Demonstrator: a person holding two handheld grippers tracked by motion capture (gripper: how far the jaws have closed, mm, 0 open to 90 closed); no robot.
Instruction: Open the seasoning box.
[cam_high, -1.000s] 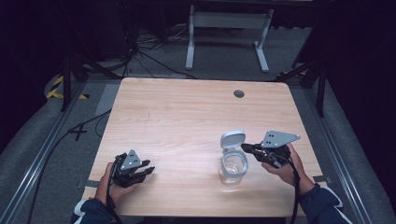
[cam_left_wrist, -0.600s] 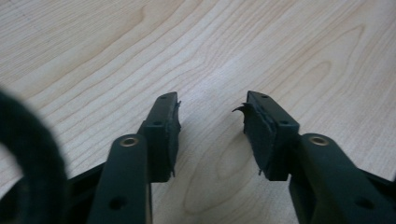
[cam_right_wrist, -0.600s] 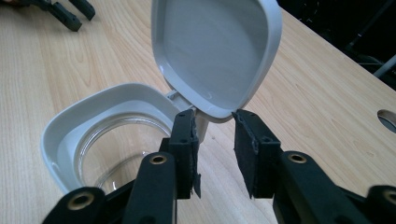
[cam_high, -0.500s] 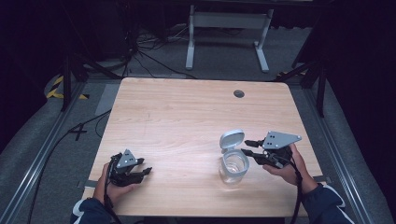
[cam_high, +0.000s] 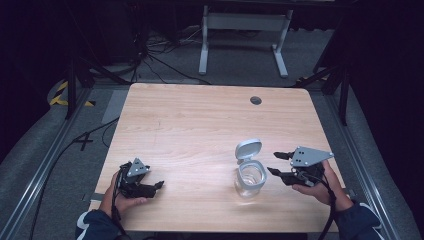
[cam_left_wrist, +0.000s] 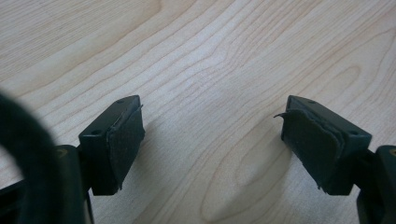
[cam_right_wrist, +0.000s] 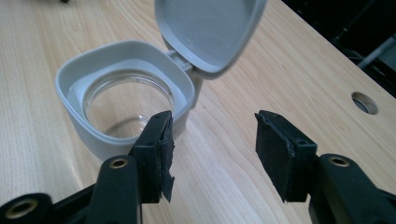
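High view first: at the near left corner of the tabletop (cam_high: 200, 120) we see the left hand (cam_high: 120, 197) resting on the wood with the left gripper (cam_high: 155, 186) pointing toward the right edge. From the left gripper view we can tell that its jaws are spread wide, with nothing between them but bare wood grain; one pad (cam_left_wrist: 125, 140) is frayed at its edge.

Moving right, we find a clear jar (cam_high: 249, 176) standing upright near the front edge, right of the middle. Its grey collar carries a hinged grey lid (cam_high: 248, 149), which stands flipped open on the far side of the mouth. In the right gripper view we look down into the jar (cam_right_wrist: 123, 102) and see only its glass bottom; the lid (cam_right_wrist: 210, 30) leans back above it.

Just beside the jar, toward the right edge, we see the right gripper (cam_high: 276, 163) held in the right hand (cam_high: 320, 187), aimed left at the jar. Its jaws stand apart and grip nothing. The nearer jaw sits close to the jar's collar; we cannot tell if they touch. A round hole (cam_high: 256, 100) marks the far right part of the tabletop.
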